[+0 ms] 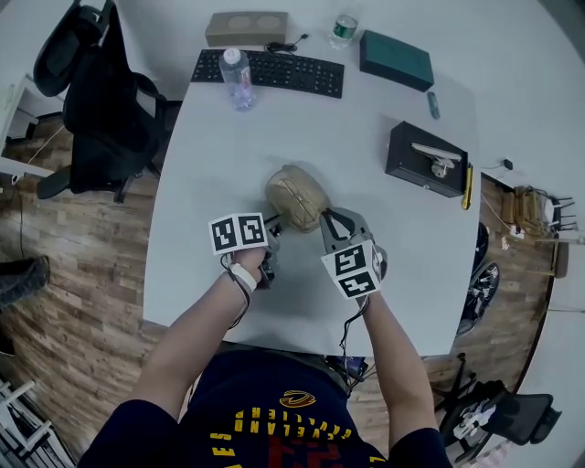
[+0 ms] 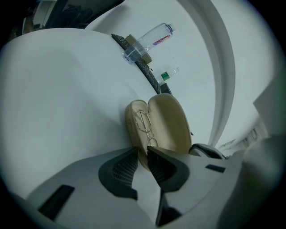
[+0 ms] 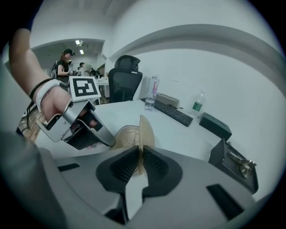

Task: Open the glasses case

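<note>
The tan glasses case [image 1: 297, 196] lies open in the middle of the white table [image 1: 210, 183]. In the left gripper view its lid [image 2: 169, 123] stands up and wire-framed glasses [image 2: 144, 123] lie in the base. My left gripper [image 2: 142, 154] grips the near rim of the base, with both fingertips against it. My right gripper [image 3: 139, 150] is shut on the thin raised lid [image 3: 145, 129], which stands edge-on between its pads. In the head view the left gripper [image 1: 271, 239] is at the case's near left and the right gripper [image 1: 324, 219] at its near right.
At the table's far side are a black keyboard [image 1: 274, 71], a water bottle [image 1: 237, 78], a tan box [image 1: 245, 27] and a dark green box [image 1: 395, 58]. A black box [image 1: 426, 158] sits to the right. A black office chair [image 1: 105, 101] stands off the left edge.
</note>
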Tool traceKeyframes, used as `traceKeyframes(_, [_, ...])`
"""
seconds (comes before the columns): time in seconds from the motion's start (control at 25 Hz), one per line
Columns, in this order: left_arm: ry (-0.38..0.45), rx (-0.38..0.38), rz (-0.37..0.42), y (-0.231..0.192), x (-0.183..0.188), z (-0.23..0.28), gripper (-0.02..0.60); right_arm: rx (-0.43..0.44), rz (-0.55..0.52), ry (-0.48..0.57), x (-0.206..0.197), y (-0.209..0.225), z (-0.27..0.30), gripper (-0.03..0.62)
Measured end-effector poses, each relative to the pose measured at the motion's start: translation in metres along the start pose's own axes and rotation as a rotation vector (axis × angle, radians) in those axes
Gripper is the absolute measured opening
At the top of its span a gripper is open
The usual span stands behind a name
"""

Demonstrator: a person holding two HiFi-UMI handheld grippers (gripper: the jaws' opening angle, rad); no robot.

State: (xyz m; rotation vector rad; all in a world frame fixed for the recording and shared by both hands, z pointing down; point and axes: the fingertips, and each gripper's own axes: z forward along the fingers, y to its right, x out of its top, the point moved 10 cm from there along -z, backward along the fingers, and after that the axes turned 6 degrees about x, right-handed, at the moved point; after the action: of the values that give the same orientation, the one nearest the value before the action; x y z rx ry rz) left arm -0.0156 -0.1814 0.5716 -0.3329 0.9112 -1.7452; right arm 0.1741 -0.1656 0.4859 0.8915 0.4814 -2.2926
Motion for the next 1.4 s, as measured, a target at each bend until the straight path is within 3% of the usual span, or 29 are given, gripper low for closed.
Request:
traceKeyframes(0.52, [0.003,0.026,0.069,-0.002,-0.003,-0.008,0.08,0.048,0.494,0.107,-0.04,0.022,-0.02,0.037])
traceKeyframes(1.2, [0.019,0.024,0.127,0.002,-0.001,-0.004,0.081,0.057,0.872,0.213,-0.088,0.037,-0.02,0.035])
traceKeyframes(1.4, [0.024,0.017,0.127,0.001,-0.001,-0.004,0.083,0.061,0.918,0.212,-0.098,0.04,-0.016,0.035])
